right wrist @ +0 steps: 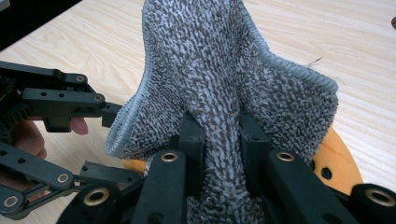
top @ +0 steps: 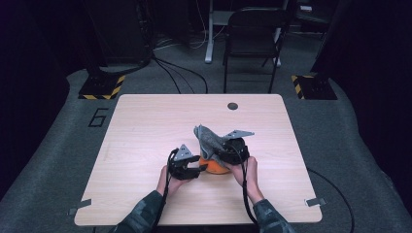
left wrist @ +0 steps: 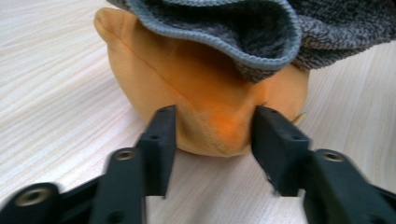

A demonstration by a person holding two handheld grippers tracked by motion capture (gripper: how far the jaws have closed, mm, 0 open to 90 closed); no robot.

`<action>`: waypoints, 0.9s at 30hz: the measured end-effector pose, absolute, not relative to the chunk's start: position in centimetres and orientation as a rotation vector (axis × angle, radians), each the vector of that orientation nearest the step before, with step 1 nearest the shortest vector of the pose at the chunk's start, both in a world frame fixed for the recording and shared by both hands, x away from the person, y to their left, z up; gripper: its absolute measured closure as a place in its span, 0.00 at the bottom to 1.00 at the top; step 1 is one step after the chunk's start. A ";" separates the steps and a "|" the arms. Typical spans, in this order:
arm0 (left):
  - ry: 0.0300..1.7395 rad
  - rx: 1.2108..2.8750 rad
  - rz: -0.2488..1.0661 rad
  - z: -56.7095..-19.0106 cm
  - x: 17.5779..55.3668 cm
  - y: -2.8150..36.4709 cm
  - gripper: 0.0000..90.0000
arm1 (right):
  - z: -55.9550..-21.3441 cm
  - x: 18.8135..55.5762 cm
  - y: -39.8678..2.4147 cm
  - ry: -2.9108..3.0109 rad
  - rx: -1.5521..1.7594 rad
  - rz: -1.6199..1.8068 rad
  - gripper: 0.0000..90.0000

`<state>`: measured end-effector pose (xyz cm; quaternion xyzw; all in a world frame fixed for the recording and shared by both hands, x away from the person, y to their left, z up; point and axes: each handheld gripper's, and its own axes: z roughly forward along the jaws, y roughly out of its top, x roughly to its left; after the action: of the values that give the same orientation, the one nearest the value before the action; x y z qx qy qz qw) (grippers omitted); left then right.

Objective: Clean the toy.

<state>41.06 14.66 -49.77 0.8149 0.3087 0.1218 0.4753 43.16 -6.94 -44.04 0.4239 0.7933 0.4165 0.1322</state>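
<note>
1. Two tongs are at work near my edge of the wooden table (top: 145, 121), so I take them from the left.
2. My left gripper (top: 193, 170) sits low at the left side of the orange pouch (left wrist: 205, 112). Its jaws stand partly apart, one on each side of the pouch's lower bulge; the pads look to be at the fabric or just off it, not pinching.
3. The pouch rests on the table between my two hands, touching the cloth above it. In the right gripper view an orange disc with small holes shows under the cloth; I cannot tell whether it is part of the pouch.
4. The grey terry cloth (right wrist: 233, 74) rises over the pouch, its bound edge flaring open.
5. My right gripper (right wrist: 219, 140) is clamped narrow on a gathered fold of that cloth, pads pressed into the pile.
6. To do this step well, I judge I should keep the right grip firm and low on the fold, and close the left on the pouch's seam so it cannot slide.
7. Then I would draw the cloth slowly, watching that the hem does not snag on the left jaws.
</note>
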 end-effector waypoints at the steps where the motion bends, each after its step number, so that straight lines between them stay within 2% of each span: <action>1: 0.754 1.992 0.303 -49.8 40.9 14.5 0.67 | -44.0 43.1 -6.9 2.304 1.221 1.198 0.84; 4: 0.750 1.988 0.320 -49.8 40.7 14.5 0.80 | -43.9 43.2 -7.0 2.304 1.218 1.217 0.84; 7: 0.748 1.973 0.337 -49.7 40.6 14.5 0.85 | -43.1 42.5 -6.6 2.272 1.166 1.233 0.83; 14: 0.705 1.979 0.366 -49.8 40.2 14.2 0.87 | -43.3 41.9 -5.4 2.288 1.084 1.176 0.83; 27: 0.683 1.978 0.356 -49.6 40.0 13.7 0.88 | -43.4 41.5 -9.1 2.241 1.155 1.103 0.83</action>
<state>40.01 13.71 -49.57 0.8136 0.2807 0.1463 0.4877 41.54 -9.14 -43.38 0.4118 0.7990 0.3932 0.1935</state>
